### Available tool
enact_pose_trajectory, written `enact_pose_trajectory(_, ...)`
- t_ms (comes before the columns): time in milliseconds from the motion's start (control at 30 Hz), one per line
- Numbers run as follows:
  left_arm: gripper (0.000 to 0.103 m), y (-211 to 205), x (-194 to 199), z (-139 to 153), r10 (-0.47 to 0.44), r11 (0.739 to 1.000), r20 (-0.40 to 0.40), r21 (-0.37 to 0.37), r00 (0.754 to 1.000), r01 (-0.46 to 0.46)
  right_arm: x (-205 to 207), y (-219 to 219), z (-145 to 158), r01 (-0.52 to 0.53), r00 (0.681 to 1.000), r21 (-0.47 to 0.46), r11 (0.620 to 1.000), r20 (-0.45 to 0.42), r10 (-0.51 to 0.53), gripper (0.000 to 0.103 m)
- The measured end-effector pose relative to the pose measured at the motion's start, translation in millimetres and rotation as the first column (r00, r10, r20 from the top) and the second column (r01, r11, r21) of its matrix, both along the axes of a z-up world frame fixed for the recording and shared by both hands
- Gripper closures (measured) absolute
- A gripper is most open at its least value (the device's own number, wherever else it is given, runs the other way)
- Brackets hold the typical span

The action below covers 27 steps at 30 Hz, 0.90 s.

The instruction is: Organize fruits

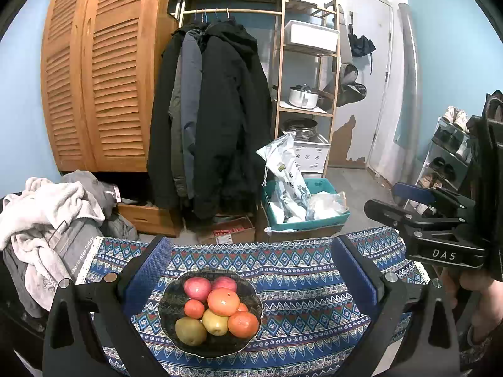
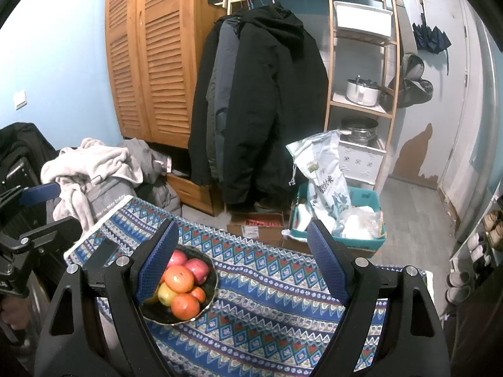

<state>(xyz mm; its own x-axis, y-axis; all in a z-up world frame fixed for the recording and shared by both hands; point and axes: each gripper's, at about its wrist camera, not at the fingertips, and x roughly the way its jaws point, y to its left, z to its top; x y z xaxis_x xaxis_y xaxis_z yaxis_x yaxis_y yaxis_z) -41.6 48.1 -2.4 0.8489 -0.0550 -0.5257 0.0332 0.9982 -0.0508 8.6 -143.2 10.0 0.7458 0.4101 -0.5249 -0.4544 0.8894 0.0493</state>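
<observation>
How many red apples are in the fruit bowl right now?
2, both at the far side of the bowl: one red apple far-left, another just right of it. More could be hidden beneath the piled fruit.

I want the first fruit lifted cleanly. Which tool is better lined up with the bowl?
Probably the left tool: the bowl lies centred between its open fingers. The right tool, also open, has the bowl off behind its left finger.

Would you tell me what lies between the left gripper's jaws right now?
The bowl of fruit sits framed between the open left gripper jaws, untouched, on the patterned cloth, in the left wrist view.
</observation>
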Motion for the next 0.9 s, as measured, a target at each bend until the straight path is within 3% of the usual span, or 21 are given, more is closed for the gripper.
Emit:
enact_pose_trajectory(600,0.001,-0.4,0.2,0.5,0.011,1.000,-0.009,0.002,1.000,-0.011,-0.2,-0.2,-0.3,-0.001,1.000,-0.002,1.000,-0.001,0.001,0.020)
enact_pose_trajectory(900,0.001,-4.3,-0.9,-0.3,0.035,0.998,0.006,0.047,0.999,-0.035,-0.5,-0.5,-0.4,-0.002,1.000,-0.003,1.000,-0.002,0.002,0.020)
